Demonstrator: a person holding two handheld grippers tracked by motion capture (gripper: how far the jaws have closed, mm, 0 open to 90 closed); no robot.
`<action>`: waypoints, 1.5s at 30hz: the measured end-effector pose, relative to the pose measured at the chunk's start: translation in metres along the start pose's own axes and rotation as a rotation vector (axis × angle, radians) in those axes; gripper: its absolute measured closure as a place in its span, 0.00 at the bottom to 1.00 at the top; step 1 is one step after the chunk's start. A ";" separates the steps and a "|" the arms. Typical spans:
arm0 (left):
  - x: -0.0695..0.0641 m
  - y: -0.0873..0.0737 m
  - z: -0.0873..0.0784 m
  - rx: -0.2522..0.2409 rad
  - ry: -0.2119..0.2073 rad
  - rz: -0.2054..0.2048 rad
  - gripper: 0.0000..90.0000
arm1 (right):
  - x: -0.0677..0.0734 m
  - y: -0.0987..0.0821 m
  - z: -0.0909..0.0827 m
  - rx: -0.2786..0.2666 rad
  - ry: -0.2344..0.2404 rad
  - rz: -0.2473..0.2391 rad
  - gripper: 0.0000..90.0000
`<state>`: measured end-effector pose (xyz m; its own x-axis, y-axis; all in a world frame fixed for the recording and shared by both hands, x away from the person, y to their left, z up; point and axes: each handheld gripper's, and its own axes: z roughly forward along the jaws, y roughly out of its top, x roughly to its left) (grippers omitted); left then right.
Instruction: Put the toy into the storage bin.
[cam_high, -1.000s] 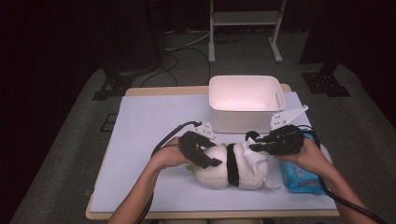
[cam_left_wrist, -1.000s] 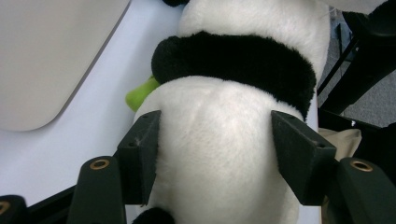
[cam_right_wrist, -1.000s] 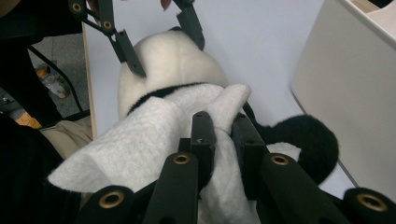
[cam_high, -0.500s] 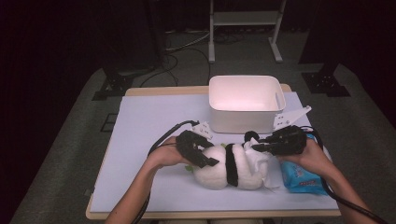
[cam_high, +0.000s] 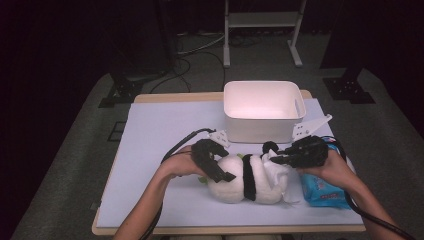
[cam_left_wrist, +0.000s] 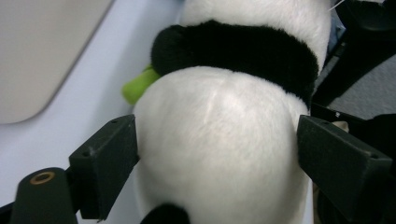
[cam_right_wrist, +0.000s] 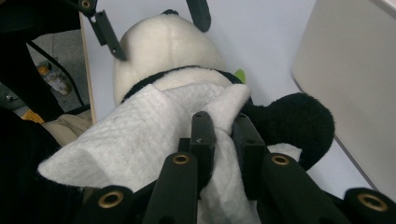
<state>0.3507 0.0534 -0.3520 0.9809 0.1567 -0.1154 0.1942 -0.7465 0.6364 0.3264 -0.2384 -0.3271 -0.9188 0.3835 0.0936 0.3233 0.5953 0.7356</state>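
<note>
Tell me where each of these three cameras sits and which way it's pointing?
High view: above the person's side, looking forward and down at the table; both forearms, left gripper and right gripper show.
Left gripper view: on the left gripper, looking along its jaws, set either side of the panda toy.
Right gripper view: on the right gripper, whose jaws pinch a white wipe.
All three share the panda toy and white bin.

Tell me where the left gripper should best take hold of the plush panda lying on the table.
Probably the round white end of the plush panda, across its width from the near left side: the left gripper, jaws just opened, already straddles it, while the right gripper pinches a white wipe.
</note>
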 end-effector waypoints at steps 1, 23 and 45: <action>-0.001 0.001 0.004 0.007 -0.004 0.007 0.11 | 0.000 0.000 0.001 -0.001 0.001 -0.001 0.89; 0.005 0.010 -0.022 0.009 0.130 0.073 0.38 | -0.009 0.020 0.009 -0.023 -0.031 -0.015 0.89; 0.011 -0.014 -0.043 -0.055 0.036 -0.010 0.37 | 0.006 0.030 0.032 0.013 0.025 -0.066 0.90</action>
<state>0.3579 0.0935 -0.3290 0.9775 0.1882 -0.0955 0.2025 -0.7084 0.6761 0.3382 -0.1957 -0.3257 -0.9435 0.3256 0.0621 0.2649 0.6279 0.7318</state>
